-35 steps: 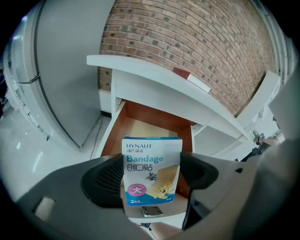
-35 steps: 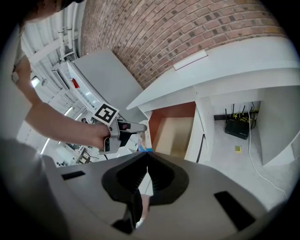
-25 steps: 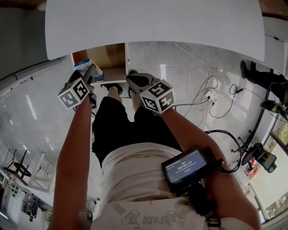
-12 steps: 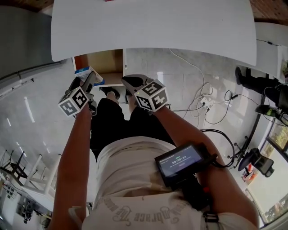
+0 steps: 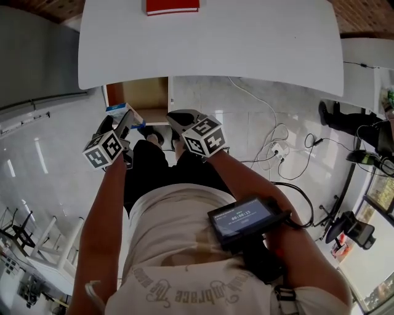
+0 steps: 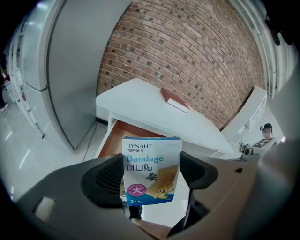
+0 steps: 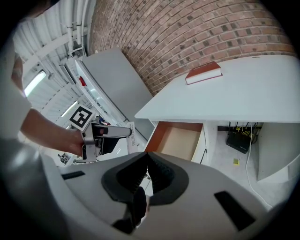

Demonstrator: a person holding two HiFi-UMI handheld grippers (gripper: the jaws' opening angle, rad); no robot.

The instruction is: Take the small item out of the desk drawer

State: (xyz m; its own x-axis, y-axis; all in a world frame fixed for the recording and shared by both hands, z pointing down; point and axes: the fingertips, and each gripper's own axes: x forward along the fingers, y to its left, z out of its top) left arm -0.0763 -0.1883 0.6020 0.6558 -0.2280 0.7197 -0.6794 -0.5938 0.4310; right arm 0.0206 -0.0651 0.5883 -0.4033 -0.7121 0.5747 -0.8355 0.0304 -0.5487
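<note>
A small blue-and-white bandage box [image 6: 152,165] stands upright between the jaws of my left gripper [image 6: 152,176], which is shut on it. In the head view the box [image 5: 119,111] is held just left of and in front of the open drawer [image 5: 139,92]. The drawer [image 7: 181,141] hangs under the left end of the white desk [image 5: 246,43] and its wooden inside looks bare. My right gripper [image 7: 145,161] is shut with nothing in it, to the right of the left gripper [image 7: 105,133] and in front of the drawer. In the head view the right gripper [image 5: 176,117] is over the person's legs.
A red book [image 5: 172,6] lies on the desk top. Cables and a power strip [image 5: 278,136] trail on the tiled floor under the desk's right part. A tall grey cabinet [image 6: 70,70] stands to the left of the desk, a brick wall [image 6: 197,51] behind.
Both grippers have drawn back slightly from the drawer, the left one keeping the bandage box. More of the desk top and the red book have come into view.
</note>
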